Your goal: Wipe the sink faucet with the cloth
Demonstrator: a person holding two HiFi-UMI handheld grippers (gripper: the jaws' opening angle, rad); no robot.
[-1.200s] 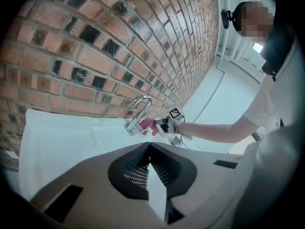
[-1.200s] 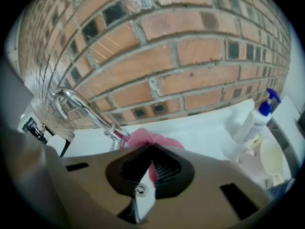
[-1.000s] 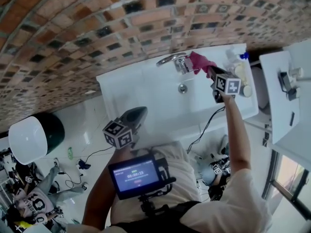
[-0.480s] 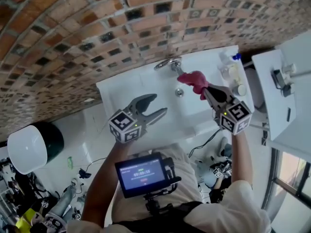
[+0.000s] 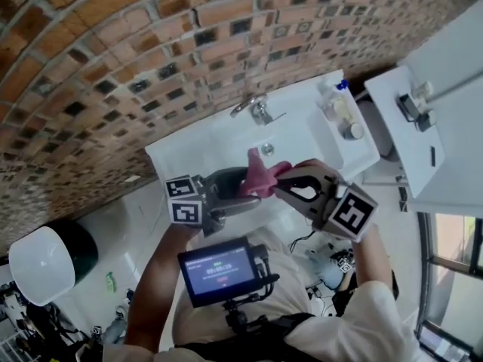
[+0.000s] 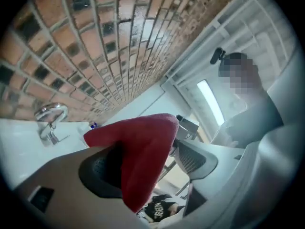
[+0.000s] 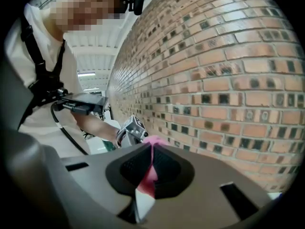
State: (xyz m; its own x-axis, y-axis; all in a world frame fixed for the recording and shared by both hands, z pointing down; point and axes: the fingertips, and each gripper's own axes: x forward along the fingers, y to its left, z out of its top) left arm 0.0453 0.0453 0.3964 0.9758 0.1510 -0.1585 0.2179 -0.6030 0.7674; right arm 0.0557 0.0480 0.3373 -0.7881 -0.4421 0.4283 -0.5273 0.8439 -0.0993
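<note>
The red cloth point(image 5: 259, 176) hangs in the air in front of the white sink point(image 5: 198, 148), well clear of the chrome faucet point(image 5: 256, 110). My right gripper point(image 5: 281, 181) is shut on it; in the right gripper view a pink fold point(image 7: 151, 171) is pinched between the pads. My left gripper point(image 5: 235, 193) meets it from the left. Its jaws have just been opening and stand wide, with the cloth point(image 6: 138, 151) between them. The cloth lies against the left pad point(image 6: 97, 168); the right pad point(image 6: 193, 159) is apart from it. The faucet point(image 6: 50, 123) shows far left.
Bottles point(image 5: 337, 110) stand on the sink's right end. A white cabinet point(image 5: 411, 138) is at the right, a brick wall point(image 5: 113, 66) behind the sink, a white round bin point(image 5: 41, 262) on the floor lower left. A screen point(image 5: 219, 271) sits on the person's chest.
The right gripper carried the cloth from the faucet back and up toward the left gripper. The left gripper rose and its jaws went from shut to wide open around the cloth.
</note>
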